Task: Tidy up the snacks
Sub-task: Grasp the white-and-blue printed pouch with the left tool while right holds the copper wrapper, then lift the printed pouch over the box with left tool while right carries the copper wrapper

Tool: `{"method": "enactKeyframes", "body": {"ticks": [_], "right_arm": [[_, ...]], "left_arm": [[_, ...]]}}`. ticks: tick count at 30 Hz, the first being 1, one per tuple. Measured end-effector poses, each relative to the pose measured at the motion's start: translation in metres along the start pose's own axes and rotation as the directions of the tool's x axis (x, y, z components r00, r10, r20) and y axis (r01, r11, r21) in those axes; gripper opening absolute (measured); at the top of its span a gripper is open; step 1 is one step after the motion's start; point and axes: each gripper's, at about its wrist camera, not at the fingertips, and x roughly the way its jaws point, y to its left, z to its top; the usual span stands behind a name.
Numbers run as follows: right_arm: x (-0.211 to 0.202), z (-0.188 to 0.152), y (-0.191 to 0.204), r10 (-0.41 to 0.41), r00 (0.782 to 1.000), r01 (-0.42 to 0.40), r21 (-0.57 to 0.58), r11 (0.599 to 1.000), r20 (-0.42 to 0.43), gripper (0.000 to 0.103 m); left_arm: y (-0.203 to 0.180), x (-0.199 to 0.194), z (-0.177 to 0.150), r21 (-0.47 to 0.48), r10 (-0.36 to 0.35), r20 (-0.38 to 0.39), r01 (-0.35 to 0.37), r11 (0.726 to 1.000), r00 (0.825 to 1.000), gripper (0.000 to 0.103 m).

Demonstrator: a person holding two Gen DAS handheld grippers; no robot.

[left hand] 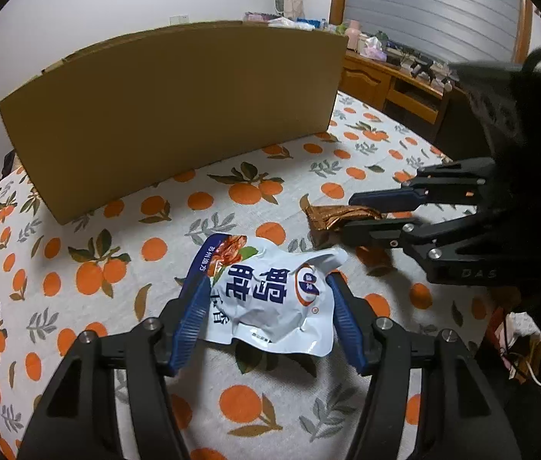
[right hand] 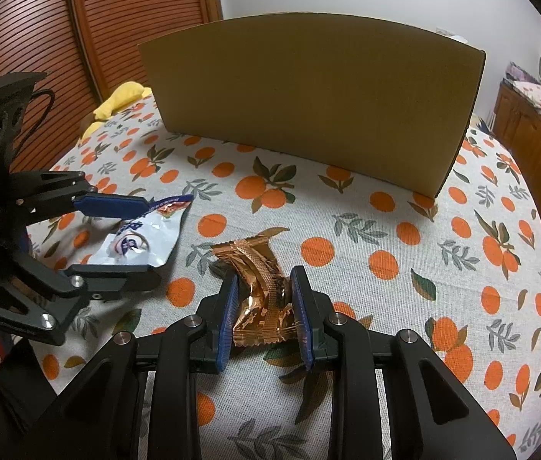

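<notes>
Left tool (left hand: 268,299) clamped, blue pads pressing inward. Right tool (right hand: 264,299) likewise clamped. Both held low, side by side.

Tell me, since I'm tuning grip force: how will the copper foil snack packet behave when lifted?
The copper foil packet looks crumpled and thin, so probably floppy and light. Its glossy film may slip between the right tongs, though they already pinch it.

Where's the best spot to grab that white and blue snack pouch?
Grip the white and blue pouch across its crumpled middle, coming from its near bottom edge, as the left gripper does: the sides are narrow enough there, and the flat sealed edges look slippery.
</notes>
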Motion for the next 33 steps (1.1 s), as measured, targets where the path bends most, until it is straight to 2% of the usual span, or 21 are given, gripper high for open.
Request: {"method": "enactKeyframes", "body": {"ticks": [14, 33], "right_arm": [[-0.001, -0.001, 0.003, -0.014, 1.000, 0.014, -0.007, 1.000, 0.008, 0.024], [-0.026, 0.007, 0.003, -0.031, 0.996, 0.031, -0.006, 0.999, 0.087, 0.022]], "left_arm": [[0.006, -0.025, 0.012, -0.012, 0.016, 0.055, -0.015, 1.000, 0.998, 0.062], [0.010, -0.049, 0.039, -0.012, 0.055, 0.128, -0.054, 0.998, 0.990, 0.062]]}}
